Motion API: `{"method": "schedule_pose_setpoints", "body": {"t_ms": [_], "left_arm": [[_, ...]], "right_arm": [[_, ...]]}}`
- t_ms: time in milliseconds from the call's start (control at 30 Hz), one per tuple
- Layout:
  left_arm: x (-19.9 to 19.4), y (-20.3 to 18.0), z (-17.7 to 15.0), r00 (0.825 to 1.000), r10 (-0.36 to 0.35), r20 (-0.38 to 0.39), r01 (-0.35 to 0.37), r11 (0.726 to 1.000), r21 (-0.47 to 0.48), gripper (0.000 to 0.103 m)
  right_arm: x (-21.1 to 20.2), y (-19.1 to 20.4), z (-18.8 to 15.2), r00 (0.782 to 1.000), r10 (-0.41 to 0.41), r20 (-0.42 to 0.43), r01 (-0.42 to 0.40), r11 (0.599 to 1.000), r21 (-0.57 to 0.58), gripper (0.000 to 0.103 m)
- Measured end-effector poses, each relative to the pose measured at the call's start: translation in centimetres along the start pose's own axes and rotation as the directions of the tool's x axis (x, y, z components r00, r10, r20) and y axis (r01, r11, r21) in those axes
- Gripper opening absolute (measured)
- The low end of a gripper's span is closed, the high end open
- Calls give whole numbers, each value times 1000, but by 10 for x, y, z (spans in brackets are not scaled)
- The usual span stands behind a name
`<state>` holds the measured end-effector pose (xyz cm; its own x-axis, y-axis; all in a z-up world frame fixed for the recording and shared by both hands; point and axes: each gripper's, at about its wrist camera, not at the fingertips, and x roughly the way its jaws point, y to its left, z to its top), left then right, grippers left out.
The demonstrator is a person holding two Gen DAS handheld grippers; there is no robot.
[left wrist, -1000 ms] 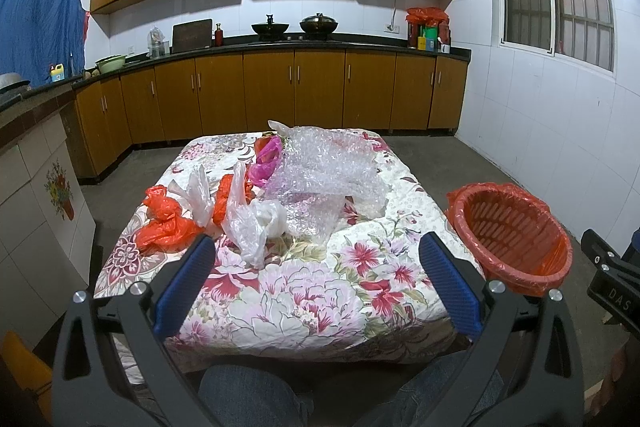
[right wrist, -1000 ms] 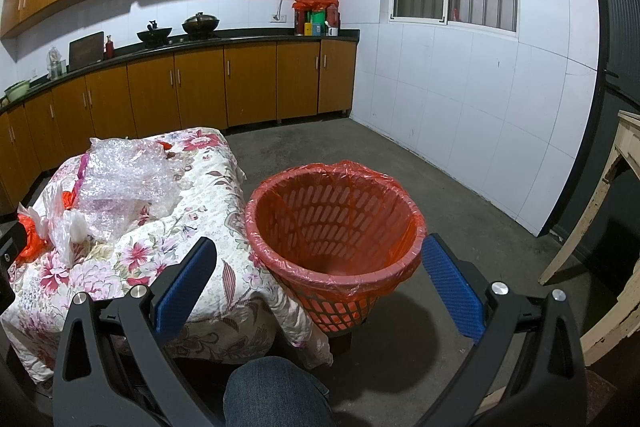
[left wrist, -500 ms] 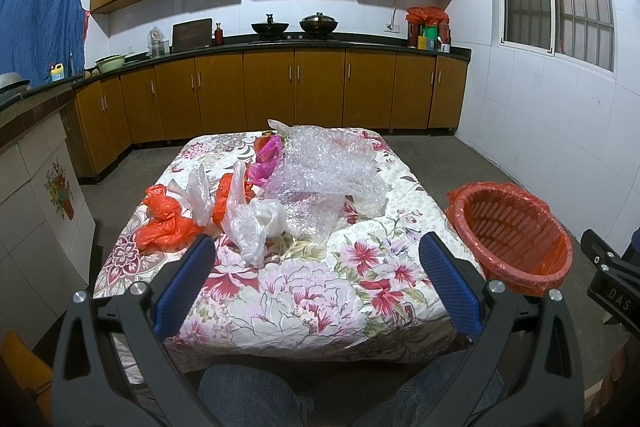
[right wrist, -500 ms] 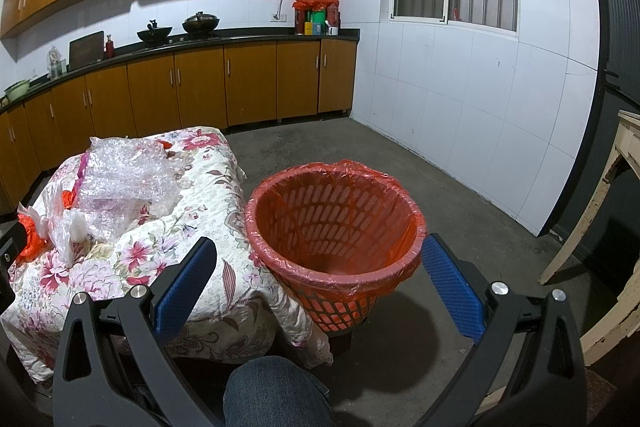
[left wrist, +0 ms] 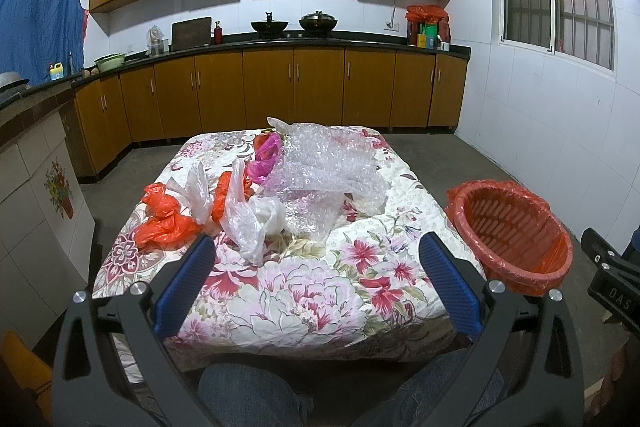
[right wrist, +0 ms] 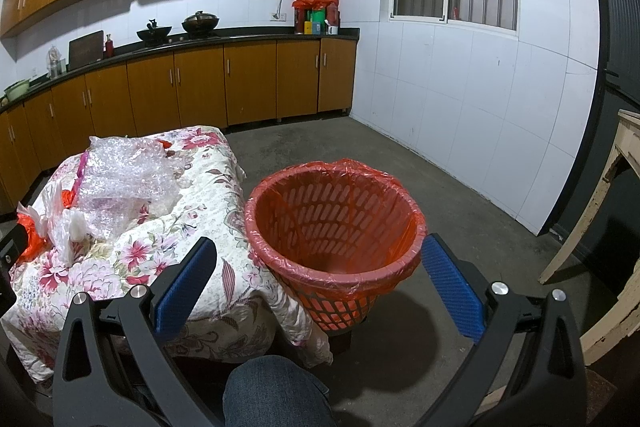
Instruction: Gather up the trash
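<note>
1. Both tools idle. My left gripper [left wrist: 316, 281] has its blue pads spread wide with nothing between them, held short of the near edge of the table [left wrist: 320, 299]. My right gripper [right wrist: 320, 279] is likewise wide apart and empty, framing the waste basket [right wrist: 334, 223].
2. The trash sits in a cluster on the floral tablecloth, mostly far and left of centre: a big crumpled sheet of bubble wrap [left wrist: 324, 171], a clear plastic bag [left wrist: 256, 223] nearest me, orange plastic bags [left wrist: 164, 219] at the left, a pink bag [left wrist: 266, 155] behind.
3. Handling, my guess: all very light, soft and limp. Film will be slippery and will collapse in the pads; the bubble wrap is bulky and springy, likely to drag neighbours along.
4. Where to grab: pinch a bunched fold or knotted top, not a flat single layer. The clear bag's upright twisted neck looks the easiest first hold.
5. The basket, orange with a thin red liner, stands on the floor just beside the table's right side, seemingly empty.
6. Nothing collected yet, by the look of it.
</note>
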<state>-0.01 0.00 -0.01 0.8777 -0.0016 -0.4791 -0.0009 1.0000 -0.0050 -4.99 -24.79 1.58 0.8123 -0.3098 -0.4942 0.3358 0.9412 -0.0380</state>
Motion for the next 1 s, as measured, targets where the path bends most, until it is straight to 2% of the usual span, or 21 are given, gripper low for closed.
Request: {"method": "schedule_pose_setpoints", "body": {"t_ms": [933,1000], "left_arm": [[0,0,0,1000,1,-5,-1,1000,-1,99],[0,-2,-13,1000,4,-8,-4,1000,-4,99]], "right_arm": [[2,-1,1,1000,3,-5,-3,1000,1,101],[2,-2,1,1000,6,-5,-6,1000,0,101]]}}
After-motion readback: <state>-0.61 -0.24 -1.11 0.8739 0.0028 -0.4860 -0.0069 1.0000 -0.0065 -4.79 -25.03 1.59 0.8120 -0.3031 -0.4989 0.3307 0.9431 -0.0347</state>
